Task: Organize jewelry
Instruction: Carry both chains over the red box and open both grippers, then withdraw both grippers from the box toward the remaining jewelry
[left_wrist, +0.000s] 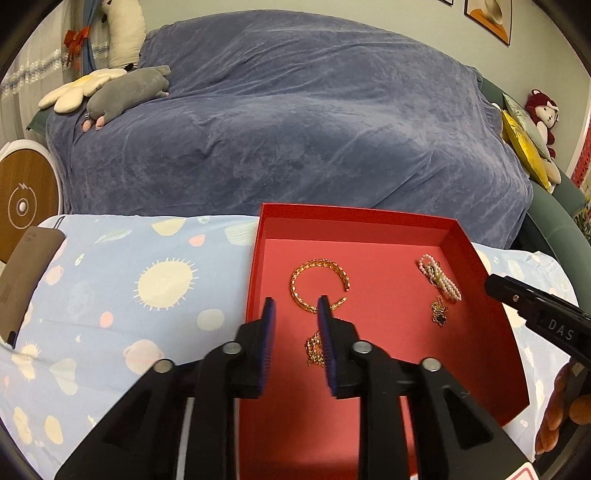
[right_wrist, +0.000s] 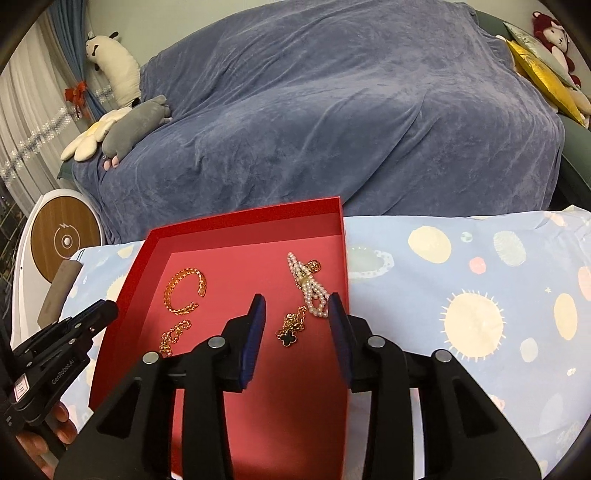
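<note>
Left wrist view: looks along own jaws, angled downward, close over near-left part of red box (left_wrist: 476, 254) on patterned sheet (left_wrist: 122, 295); right gripper (left_wrist: 535, 310) enters at right edge. Right wrist view: same downward tilt, close over box's near-right part; left gripper (right_wrist: 70, 332) shows at left edge (fisheye bends both). Both face blue-covered sofa (right_wrist: 332, 110). Shared: box, gold bracelet (left_wrist: 319, 286), pearl strand (right_wrist: 308, 288), sofa.

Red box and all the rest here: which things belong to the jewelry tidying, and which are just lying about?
Belongs to the job:
red box
gold bracelet
gold chain
pearl strand
black clover pendant
left gripper, open
right gripper, open

Just lying about:
grey plush toy
flower cushion
red plush monkey
blue blanket
</note>
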